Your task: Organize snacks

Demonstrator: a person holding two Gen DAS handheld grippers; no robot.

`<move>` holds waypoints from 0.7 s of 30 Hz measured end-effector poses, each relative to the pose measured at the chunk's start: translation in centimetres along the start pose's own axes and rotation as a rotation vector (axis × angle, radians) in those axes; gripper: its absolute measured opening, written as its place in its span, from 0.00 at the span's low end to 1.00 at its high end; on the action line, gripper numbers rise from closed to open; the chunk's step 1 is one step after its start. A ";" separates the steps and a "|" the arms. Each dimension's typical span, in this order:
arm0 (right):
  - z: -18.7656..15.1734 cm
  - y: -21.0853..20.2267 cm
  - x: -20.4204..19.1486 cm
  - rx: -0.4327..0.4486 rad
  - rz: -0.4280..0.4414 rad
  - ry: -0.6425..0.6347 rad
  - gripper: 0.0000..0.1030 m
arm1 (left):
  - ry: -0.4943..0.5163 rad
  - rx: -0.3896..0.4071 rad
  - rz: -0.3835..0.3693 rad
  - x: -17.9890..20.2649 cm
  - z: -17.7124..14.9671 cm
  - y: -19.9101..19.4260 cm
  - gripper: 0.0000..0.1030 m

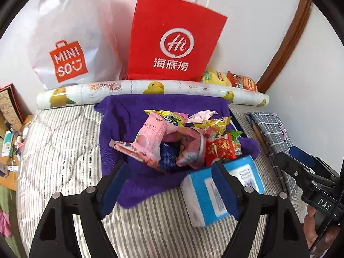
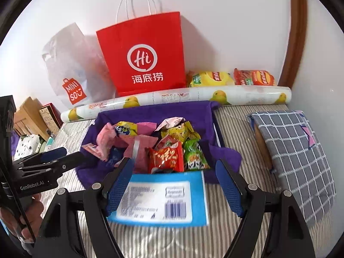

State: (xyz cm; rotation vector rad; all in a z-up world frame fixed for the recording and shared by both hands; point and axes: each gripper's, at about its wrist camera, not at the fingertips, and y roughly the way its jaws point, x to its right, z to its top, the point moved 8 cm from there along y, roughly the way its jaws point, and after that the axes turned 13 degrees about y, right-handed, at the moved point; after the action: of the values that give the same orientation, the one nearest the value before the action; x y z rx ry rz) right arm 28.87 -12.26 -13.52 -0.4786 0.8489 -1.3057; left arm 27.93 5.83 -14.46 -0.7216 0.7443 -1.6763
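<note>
We read "MINISO" on the white plastic bag (image 1: pixel 71 43), "Hi 海底捞" on the red paper bag (image 1: pixel 174 40), "DAS" on the right tool (image 1: pixel 301 161), "GenRobot.AI" on the left tool (image 2: pixel 56 154); the blue pack's label (image 2: pixel 159 200) is perhaps too blurred.

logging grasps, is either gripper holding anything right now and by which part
Nothing is held. The left gripper and the right gripper both have jaws wide open, hovering over the blue box beside the snack pile.
</note>
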 end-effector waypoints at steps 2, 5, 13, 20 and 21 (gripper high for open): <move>-0.7 -1.4 0.0 0.004 0.005 0.011 0.76 | 0.010 0.009 0.001 0.7 -0.5 -1.4 0.81; -1.7 -3.2 0.2 0.007 -0.002 0.030 0.85 | 0.023 0.019 -0.012 1.9 -1.2 -3.3 0.82; -3.9 -9.2 1.5 0.066 -0.063 0.045 0.95 | 0.053 0.086 0.045 4.4 -2.7 -8.3 0.90; -5.7 -13.1 2.4 0.092 -0.087 0.048 1.00 | 0.071 0.121 0.071 6.6 -4.1 -11.6 0.94; -5.9 -13.4 2.5 0.094 -0.084 0.050 1.00 | 0.076 0.127 0.074 7.0 -4.3 -12.0 0.94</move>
State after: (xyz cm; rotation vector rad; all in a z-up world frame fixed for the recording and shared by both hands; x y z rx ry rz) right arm 15.86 -16.88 -8.03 -0.4129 0.8120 -1.4331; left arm 16.06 1.82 -7.06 -0.5382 0.7024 -1.6741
